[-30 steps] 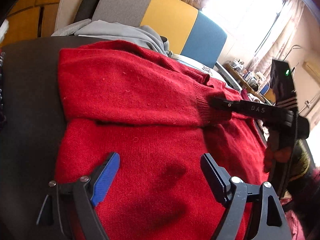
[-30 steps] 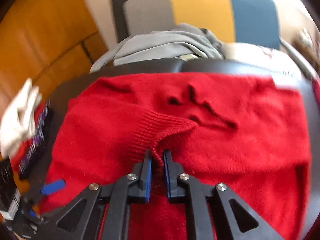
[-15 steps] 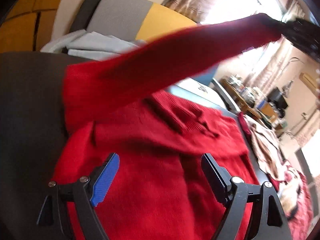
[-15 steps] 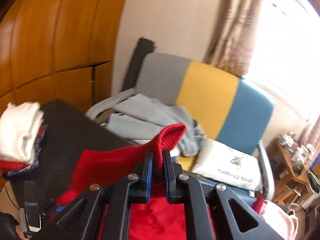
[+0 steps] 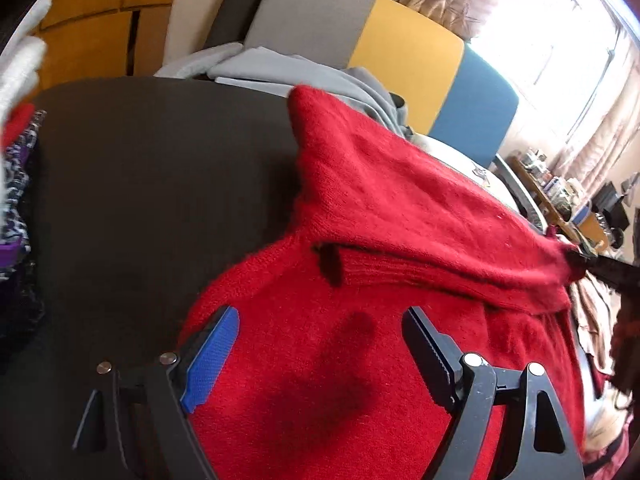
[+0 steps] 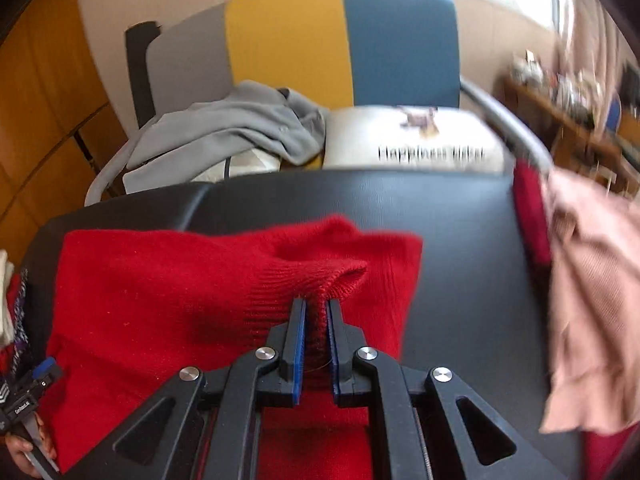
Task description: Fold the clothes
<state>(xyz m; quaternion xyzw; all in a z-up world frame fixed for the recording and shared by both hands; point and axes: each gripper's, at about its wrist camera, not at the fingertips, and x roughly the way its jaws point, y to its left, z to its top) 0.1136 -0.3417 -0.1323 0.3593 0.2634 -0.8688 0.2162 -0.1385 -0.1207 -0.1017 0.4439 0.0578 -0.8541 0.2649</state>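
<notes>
A red knitted sweater [image 5: 360, 360] lies on a black table [image 5: 140, 200]. Its sleeve [image 5: 400, 200] runs across the body to the right, where my right gripper's dark tip [image 5: 588, 264] holds its end. In the right wrist view my right gripper [image 6: 316, 308] is shut on the sleeve's ribbed cuff [image 6: 320, 280], low over the sweater [image 6: 160, 300]. My left gripper [image 5: 320, 332] hangs open above the sweater's lower part, nothing between its fingers; it shows at the lower left of the right wrist view [image 6: 28, 396], held by a hand.
Behind the table [image 6: 360, 200] stands a grey, yellow and blue chair [image 6: 340, 40] with a grey garment [image 6: 240, 128] and a white cushion [image 6: 400, 140]. A pink garment [image 6: 592, 300] lies at the right. Folded clothes [image 5: 16, 120] are stacked at the left edge.
The right gripper lifted the sleeve by its cuff high off the sweater, swung it over, and has brought it down low on the right side. The left gripper stayed open above the sweater.
</notes>
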